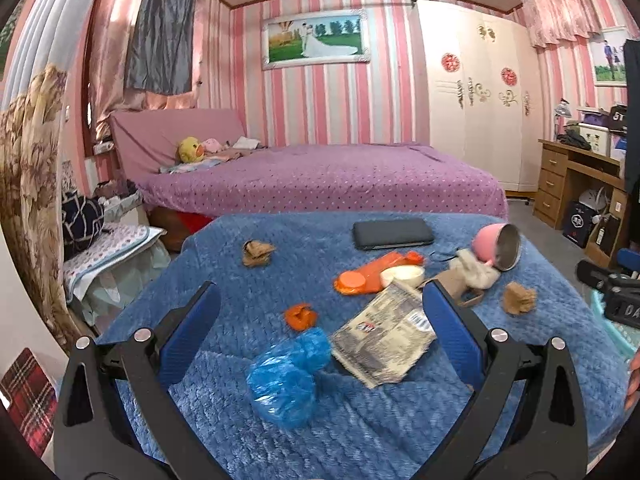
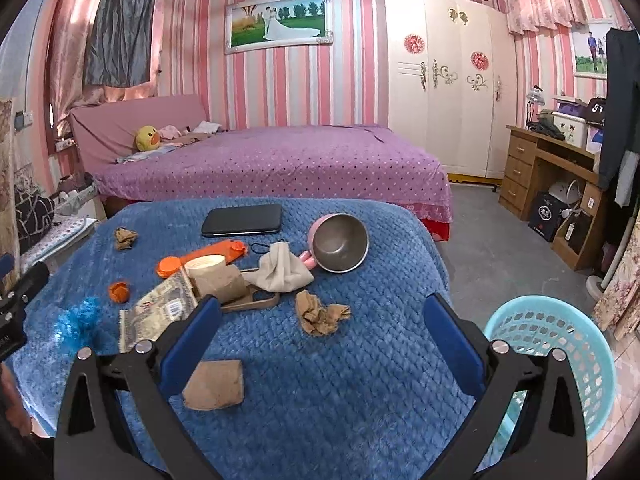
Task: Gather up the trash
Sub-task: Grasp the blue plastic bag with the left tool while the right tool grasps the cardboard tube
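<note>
Both claws hanging wide apart, nothing gripped: left claw (image 1: 320, 316) framing crumpled blue plastic bag (image 1: 286, 376) & printed foil wrapper (image 1: 384, 344) on blue-blanketed counter (image 2: 360, 380); right claw (image 2: 322, 328) hovering nr turquoise mesh bin (image 2: 560, 344), prob. drop-off.

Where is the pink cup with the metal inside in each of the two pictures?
Left wrist: pink cup lies tipped at right of centre, right of the black case.
Right wrist: pink cup lies at centre, right of the black case.
Shared landmark: the black case.
</note>
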### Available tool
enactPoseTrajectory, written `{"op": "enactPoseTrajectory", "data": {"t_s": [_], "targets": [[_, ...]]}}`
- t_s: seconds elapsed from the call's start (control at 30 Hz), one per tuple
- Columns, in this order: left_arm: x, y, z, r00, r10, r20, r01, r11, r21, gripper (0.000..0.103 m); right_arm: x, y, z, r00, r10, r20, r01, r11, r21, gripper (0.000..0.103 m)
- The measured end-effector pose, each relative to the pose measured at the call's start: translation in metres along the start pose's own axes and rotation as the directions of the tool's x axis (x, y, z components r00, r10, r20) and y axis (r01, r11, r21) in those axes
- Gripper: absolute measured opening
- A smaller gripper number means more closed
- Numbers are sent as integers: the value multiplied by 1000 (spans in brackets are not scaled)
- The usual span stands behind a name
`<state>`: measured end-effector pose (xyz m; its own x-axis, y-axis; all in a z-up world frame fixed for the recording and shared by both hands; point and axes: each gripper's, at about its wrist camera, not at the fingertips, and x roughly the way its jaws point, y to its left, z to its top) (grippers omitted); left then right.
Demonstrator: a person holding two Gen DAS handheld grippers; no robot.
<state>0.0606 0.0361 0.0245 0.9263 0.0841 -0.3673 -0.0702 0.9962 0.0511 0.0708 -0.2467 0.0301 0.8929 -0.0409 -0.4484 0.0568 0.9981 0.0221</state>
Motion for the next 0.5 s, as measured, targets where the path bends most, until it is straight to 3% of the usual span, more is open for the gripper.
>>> {"op": "enactPoseTrajectory", "data": {"t_s": [0.2, 0.5], "targets": [[29, 15, -23, 994, 15, -108, -16, 1000, -8, 98, 16, -8, -18, 998, -47, -33, 47, 999, -24, 99], [55, 24, -39, 983, 41, -179, -42, 999, -2, 98, 26, -9, -31, 996, -39, -84, 37, 999, -34, 99]]}}
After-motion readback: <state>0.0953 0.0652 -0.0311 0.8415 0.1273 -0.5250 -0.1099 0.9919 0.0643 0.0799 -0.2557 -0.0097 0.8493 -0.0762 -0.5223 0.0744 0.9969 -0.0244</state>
